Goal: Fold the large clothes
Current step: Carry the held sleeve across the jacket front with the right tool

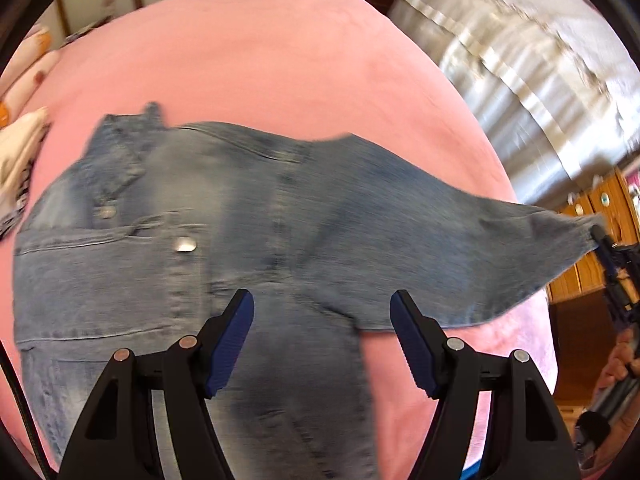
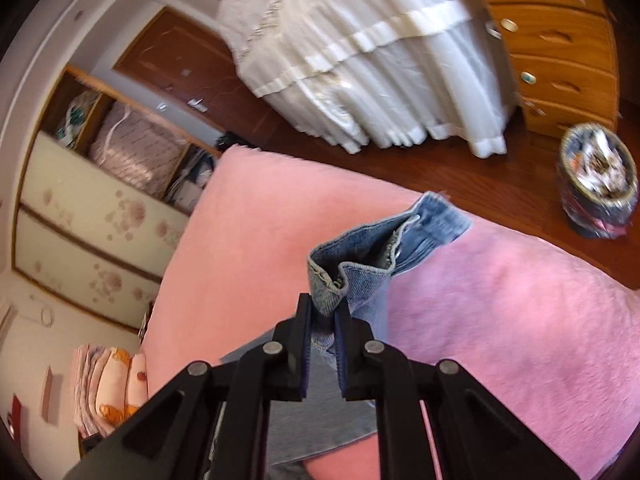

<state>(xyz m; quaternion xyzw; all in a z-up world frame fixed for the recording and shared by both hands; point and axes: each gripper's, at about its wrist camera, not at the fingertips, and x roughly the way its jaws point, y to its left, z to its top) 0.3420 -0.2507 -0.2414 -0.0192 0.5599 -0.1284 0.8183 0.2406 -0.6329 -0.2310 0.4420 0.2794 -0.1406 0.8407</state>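
Bright daylight, motion blur, fisheye warping

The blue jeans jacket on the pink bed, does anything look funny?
One sleeve of the blue denim jacket sticks out sideways, lifted off the pink blanket: the right gripper pinches its cuff. The left gripper hangs open above.

A pink blanket [image 1: 280,48] covers the bed, and a denim jacket [image 1: 200,208] lies spread across it.

The denim jacket [image 1: 224,240] lies spread on the bed [image 1: 280,60], its sleeve [image 1: 460,248] stretched off to the right of the jacket's body. Left of the jacket, at the bed's edge, lies folded bedding [image 1: 20,152]. Beyond the bed stands a draped cloth [image 2: 360,60]; right of it, a chest of drawers [image 2: 560,40].
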